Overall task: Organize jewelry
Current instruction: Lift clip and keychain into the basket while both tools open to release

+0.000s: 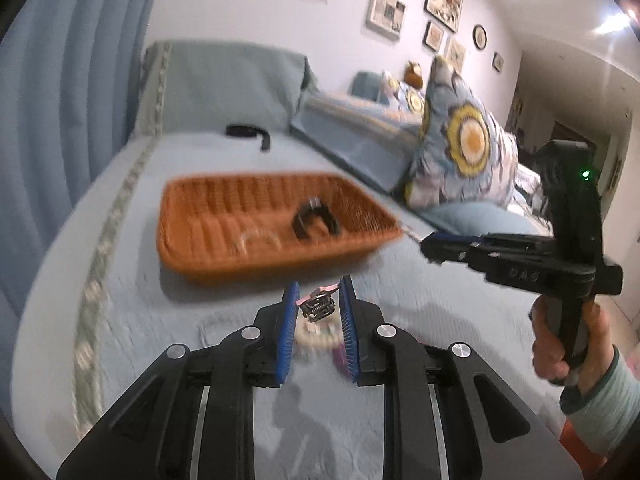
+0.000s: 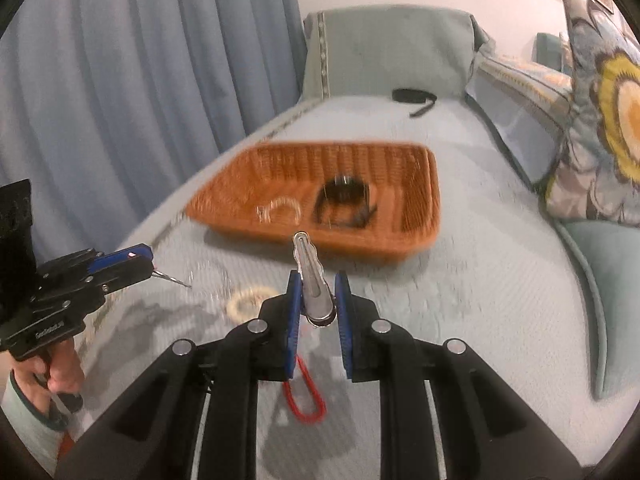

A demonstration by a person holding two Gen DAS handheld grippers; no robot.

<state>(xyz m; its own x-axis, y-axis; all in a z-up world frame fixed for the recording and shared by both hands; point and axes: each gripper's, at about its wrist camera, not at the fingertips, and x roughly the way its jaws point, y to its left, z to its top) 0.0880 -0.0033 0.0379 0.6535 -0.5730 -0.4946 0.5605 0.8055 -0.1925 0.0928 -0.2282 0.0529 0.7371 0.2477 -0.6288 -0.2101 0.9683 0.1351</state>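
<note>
An orange wicker basket (image 1: 192, 248) (image 2: 424, 216) sits on the blue bedspread. Inside lie a black hair claw (image 1: 314, 222) (image 2: 344, 204) and a clear bangle (image 1: 260, 240) (image 2: 280, 208). My left gripper (image 1: 318, 300) is shut on a small pink and metal hair clip (image 1: 318, 304), held above the bed just in front of the basket. My right gripper (image 2: 316, 300) is shut on a long silver hair clip (image 2: 310, 276) that points at the basket. A cream ring bracelet (image 2: 250, 300) (image 1: 316, 336) and a red cord loop (image 2: 308, 400) lie on the bed below.
A black strap (image 1: 250, 134) (image 2: 414, 98) lies near the blue headboard cushion (image 1: 224, 80). A floral pillow (image 1: 464, 140) (image 2: 608, 120) stands to the right. Blue curtains (image 2: 140, 60) hang on the left. The bed edge (image 1: 92, 280) runs along the left.
</note>
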